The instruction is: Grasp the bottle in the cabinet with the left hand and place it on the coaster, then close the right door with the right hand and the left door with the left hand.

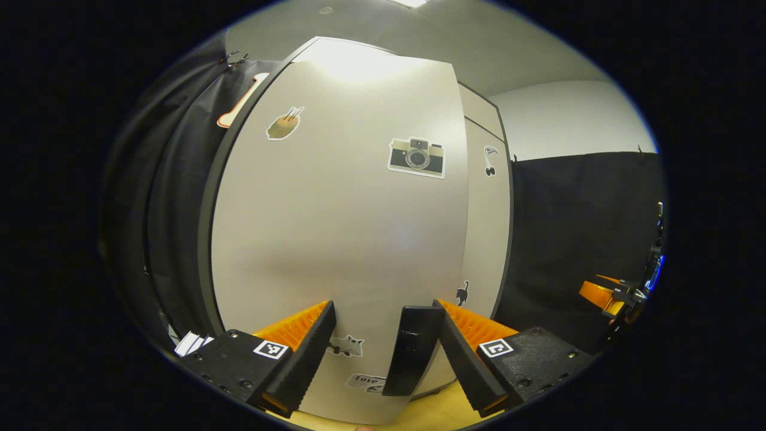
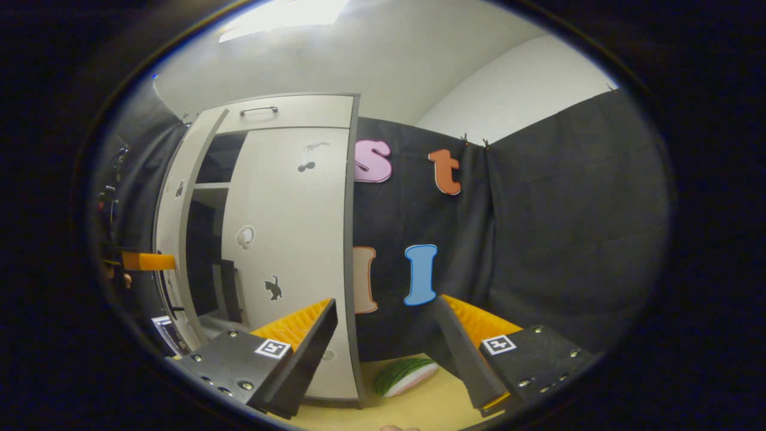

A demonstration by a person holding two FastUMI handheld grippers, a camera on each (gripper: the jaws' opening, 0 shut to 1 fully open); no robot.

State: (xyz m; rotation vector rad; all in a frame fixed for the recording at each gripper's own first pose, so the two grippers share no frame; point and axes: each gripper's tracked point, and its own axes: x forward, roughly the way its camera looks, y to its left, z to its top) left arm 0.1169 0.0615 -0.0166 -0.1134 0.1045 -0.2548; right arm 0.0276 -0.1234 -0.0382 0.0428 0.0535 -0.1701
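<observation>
Left gripper view puts my left gripper (image 1: 383,341), fingers spread and empty, close against the left door (image 1: 335,227). From the right gripper view, the right door (image 2: 287,239) looks shut and the left door ajar. My right gripper (image 2: 386,341) hangs spread beside the right door; I judge a glancing push could slip off the left door's handle (image 1: 410,350).

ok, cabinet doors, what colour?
Light grey-beige doors with dark edging and small stickers; best in the left gripper view.

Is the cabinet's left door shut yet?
No, ajar. In the right gripper view, a dark gap showing shelves separates the left door from the closed right door.
</observation>
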